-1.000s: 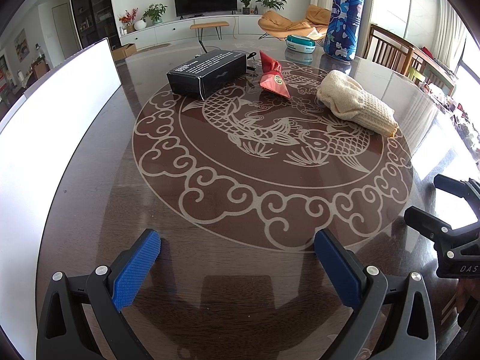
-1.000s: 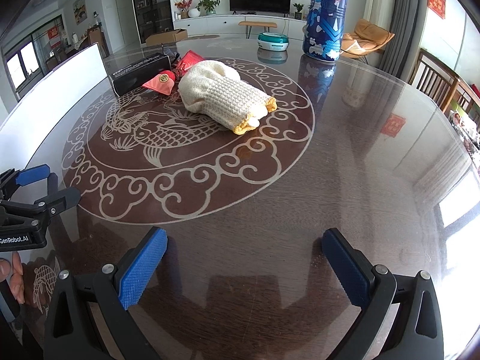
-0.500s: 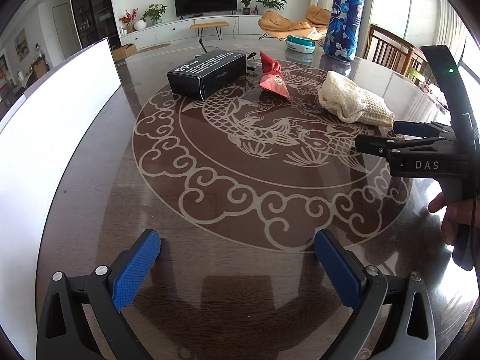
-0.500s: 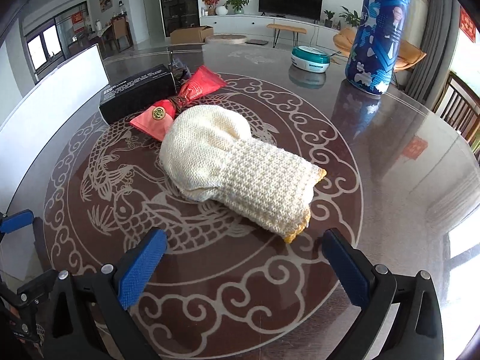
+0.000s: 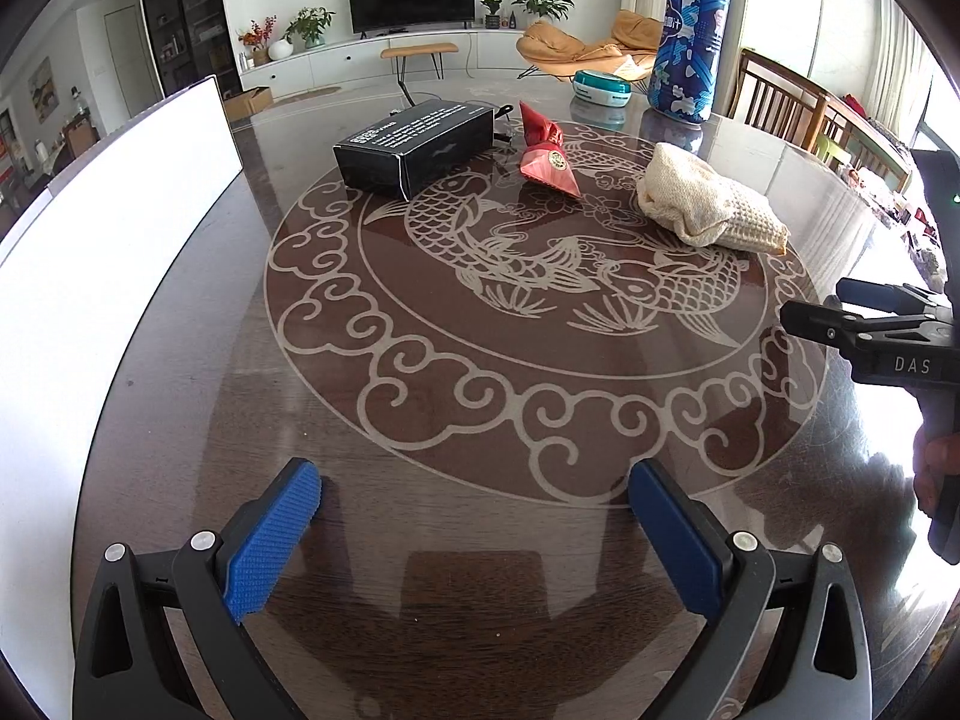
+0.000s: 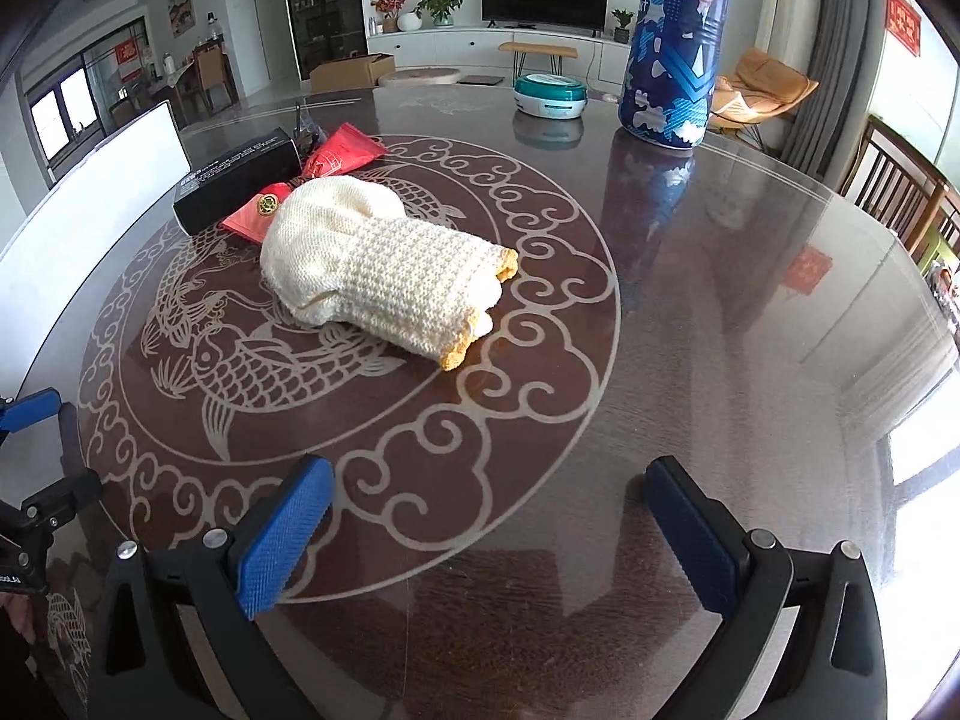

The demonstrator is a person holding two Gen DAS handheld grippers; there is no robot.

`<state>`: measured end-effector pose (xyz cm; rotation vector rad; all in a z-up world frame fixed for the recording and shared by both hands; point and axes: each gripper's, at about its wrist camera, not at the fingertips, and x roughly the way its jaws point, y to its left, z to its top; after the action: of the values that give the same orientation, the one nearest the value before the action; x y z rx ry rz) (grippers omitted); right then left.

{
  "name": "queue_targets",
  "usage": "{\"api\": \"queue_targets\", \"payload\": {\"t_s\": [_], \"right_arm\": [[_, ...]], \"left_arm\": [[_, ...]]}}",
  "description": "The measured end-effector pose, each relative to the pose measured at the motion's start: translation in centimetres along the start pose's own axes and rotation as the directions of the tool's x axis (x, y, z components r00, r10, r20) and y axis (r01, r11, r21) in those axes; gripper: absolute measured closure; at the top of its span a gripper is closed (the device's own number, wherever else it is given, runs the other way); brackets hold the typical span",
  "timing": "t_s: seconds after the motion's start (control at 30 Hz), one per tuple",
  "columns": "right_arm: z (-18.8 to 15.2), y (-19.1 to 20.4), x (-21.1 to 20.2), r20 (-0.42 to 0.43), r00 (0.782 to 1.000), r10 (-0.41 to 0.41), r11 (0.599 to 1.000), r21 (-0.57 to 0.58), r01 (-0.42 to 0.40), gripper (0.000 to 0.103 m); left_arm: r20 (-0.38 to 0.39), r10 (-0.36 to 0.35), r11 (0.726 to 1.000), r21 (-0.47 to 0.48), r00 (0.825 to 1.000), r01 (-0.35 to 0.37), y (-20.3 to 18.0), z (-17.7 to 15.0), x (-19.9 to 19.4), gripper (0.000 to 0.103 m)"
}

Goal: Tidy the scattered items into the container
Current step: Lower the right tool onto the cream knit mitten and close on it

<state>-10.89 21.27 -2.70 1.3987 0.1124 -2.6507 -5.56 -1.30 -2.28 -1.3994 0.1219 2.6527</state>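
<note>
Worktop (image 5: 480,540): large dark glossy surface, pale inlay of carp and cloud scrolls in a round medallion.

White container (image 5: 108,228): tall plain wall along the left edge of the worktop, seen again at far left from the right wrist (image 6: 90,180). Interior not visible.

Blue patterned cylinder (image 6: 675,42): upright at the far side, well apart from the scattered items; small teal-and-white round case (image 6: 549,95) just beside it.

Black box (image 5: 414,147): lying flat at the far rim of the medallion, white print on its top and end.

Cream knitted cloth (image 6: 384,264): rolled bundle with a yellow edge, lying on the medallion, ahead of the right gripper and a little left of its centre line. Nothing grips it. From the left wrist it sits far right (image 5: 711,207).

Red pouch (image 5: 546,159): gold emblem, tied neck, between the black box and the cloth; touching or just beside the cloth in the right view.

Left gripper (image 5: 474,525): jaws wide, blue pads empty, above bare worktop.

Right gripper (image 6: 489,519): jaws wide, empty, short of the cloth.
</note>
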Motion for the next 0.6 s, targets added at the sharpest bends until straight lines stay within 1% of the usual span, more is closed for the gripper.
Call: {"api": "queue_targets", "payload": {"t_s": [0.03, 0.07, 0.13, 0.17, 0.2, 0.27, 0.33, 0.37, 0.4, 0.47, 0.5, 0.57, 0.6], "right_arm": [[0.3, -0.1, -0.1, -0.001, 1.000, 0.014, 0.999, 0.037, -0.014, 0.000], [0.7, -0.5, -0.3, 0.018, 0.999, 0.031, 0.995, 0.096, -0.032, 0.000], [2.0, -1.3, -1.2, 0.086, 0.996, 0.023, 0.977, 0.209, -0.041, 0.000], [3.0, -1.5, -1.7, 0.128, 0.992, 0.011, 0.970, 0.241, -0.042, 0.000], [4.3, -1.4, -1.9, 0.159, 0.987, -0.004, 0.967, 0.253, -0.037, 0.000], [7.1, -0.9, -1.7, 0.184, 0.982, -0.043, 0.969, 0.246, -0.004, 0.000], [9.6, -0.8, -0.7, 0.180, 0.981, -0.073, 0.967, 0.253, 0.025, 0.000], [10.5, -0.9, 0.0, 0.158, 0.984, -0.085, 0.962, 0.269, 0.040, 0.000], [11.2, -1.1, 0.9, 0.131, 0.989, -0.070, 0.959, 0.282, 0.031, 0.000], [11.9, -0.9, 2.9, 0.059, 0.997, 0.050, 0.959, 0.274, -0.064, 0.000], [11.9, -0.4, 3.6, 0.025, 0.995, 0.094, 0.962, 0.254, -0.098, 0.000], [11.4, 0.9, 4.0, -0.006, 0.981, 0.195, 0.963, 0.189, -0.191, 0.000], [10.8, 1.6, 3.9, -0.023, 0.974, 0.223, 0.964, 0.153, -0.217, 0.000]], "left_arm": [[0.000, 0.000, 1.000, 0.000, 1.000, 0.000, 0.0, 0.0, 0.0, 0.000], [0.000, 0.000, 1.000, 0.000, 1.000, 0.000, 0.0, 0.0, 0.0, 0.000], [0.000, 0.000, 1.000, 0.000, 1.000, 0.000, 0.0, 0.0, 0.0, 0.000], [0.000, 0.000, 1.000, 0.000, 1.000, 0.000, 0.0, 0.0, 0.0, 0.000], [0.000, 0.000, 1.000, 0.000, 1.000, 0.000, 0.0, 0.0, 0.0, 0.000], [0.000, 0.000, 1.000, 0.000, 1.000, 0.000, 0.0, 0.0, 0.1, 0.000], [0.000, 0.000, 1.000, 0.000, 1.000, 0.000, 0.0, 0.0, 0.1, 0.000], [0.000, 0.000, 1.000, 0.000, 1.000, 0.000, 0.0, 0.0, 0.1, 0.000], [0.000, 0.000, 1.000, 0.000, 1.000, 0.000, 0.0, 0.0, 0.1, 0.000], [0.000, 0.000, 1.000, 0.000, 1.000, 0.000, 0.0, 0.0, 0.1, 0.000], [0.000, 0.000, 1.000, 0.000, 1.000, 0.000, 0.0, 0.0, 0.1, 0.000], [0.000, 0.000, 1.000, 0.000, 1.000, 0.000, 0.0, 0.0, 0.1, 0.000], [0.000, 0.000, 1.000, 0.000, 1.000, 0.000, 0.0, 0.0, 0.1, 0.000]]}}
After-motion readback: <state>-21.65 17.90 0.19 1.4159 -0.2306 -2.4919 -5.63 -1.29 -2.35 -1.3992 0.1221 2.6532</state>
